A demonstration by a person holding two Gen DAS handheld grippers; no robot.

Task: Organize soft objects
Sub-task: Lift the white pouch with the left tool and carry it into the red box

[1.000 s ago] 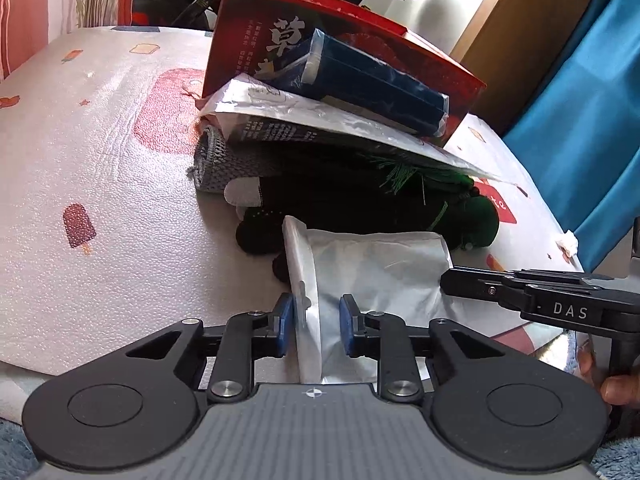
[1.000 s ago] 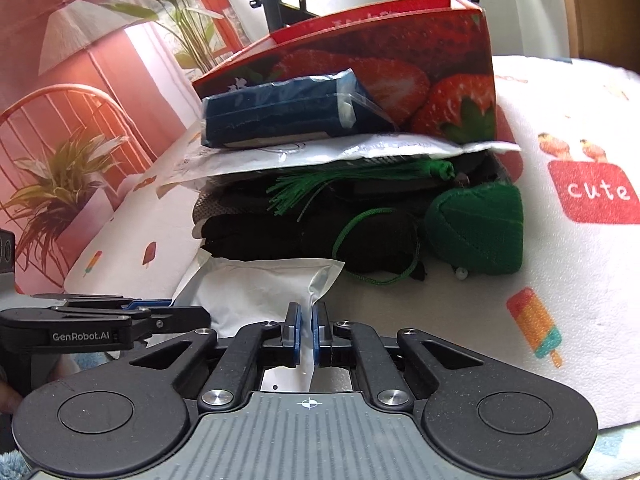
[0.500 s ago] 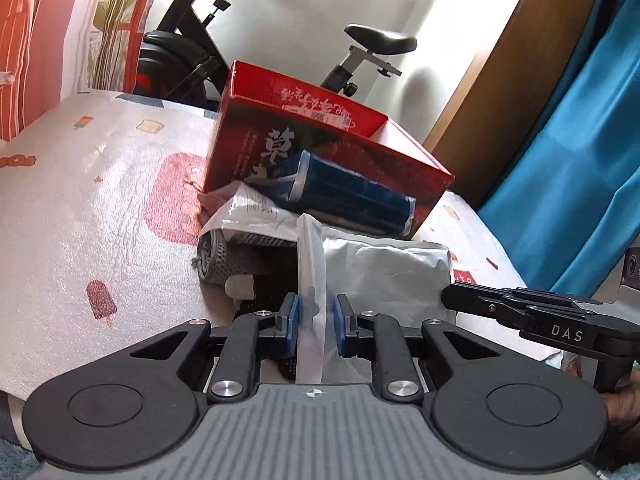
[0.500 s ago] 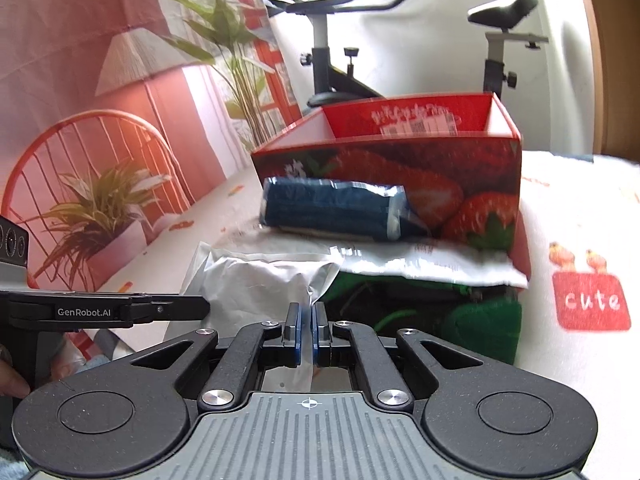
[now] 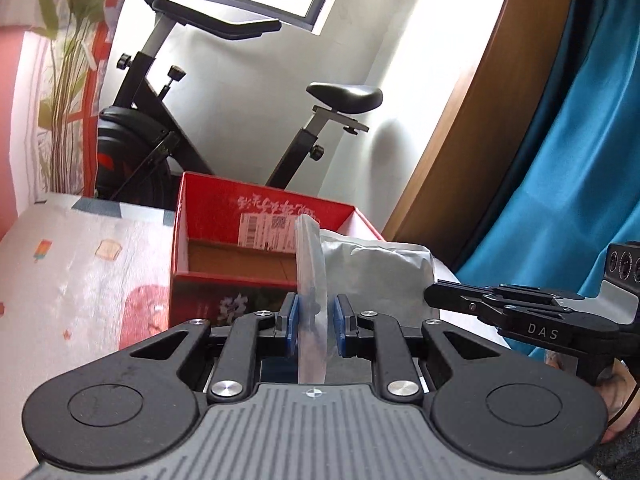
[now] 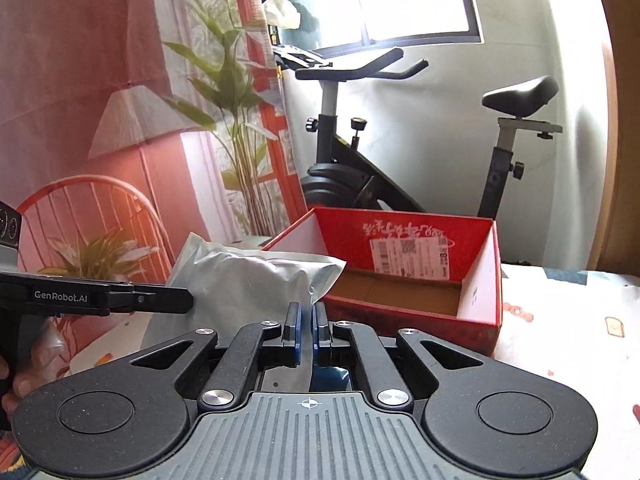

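Blue-padded fingers (image 5: 289,322) of the left gripper (image 5: 313,322) are seen nearly closed, with the folded left edge of a white plastic pouch (image 5: 376,272) pinched between them; a small gap is kept only by the thickness of that edge, which is stood upright between the pads. On the right gripper (image 6: 305,326) the fingers (image 6: 295,326) are pressed almost fully together, and a thin flap of the same white plastic pouch (image 6: 248,280) is clamped between them at its right corner. The pouch is thus held at both ends and is carried in the air, near the cameras, its puffy body stretched between the two tools. In the left wrist view the right gripper is seen side-on at the right, marked DAS, with part of a hand (image 5: 614,396) behind it; in the right wrist view the left gripper is seen side-on at the left, with a hand (image 6: 16,376) below it. Beyond the pouch a red cardboard box (image 6: 486,280) is stood open on a white patterned cover (image 5: 60,288); a brown floor and a white shipping label (image 6: 410,258) on the far inner wall are visible, and nothing can be made out inside it from these views. The pouch is held in front of the box's near left corner in the right wrist view and in front of its right part in the left wrist view. Farther back, a black exercise bike (image 6: 400,168) is stood against a white wall, with a printed pink hanging (image 6: 100,100) at the left and a teal curtain (image 5: 568,168) at the right.
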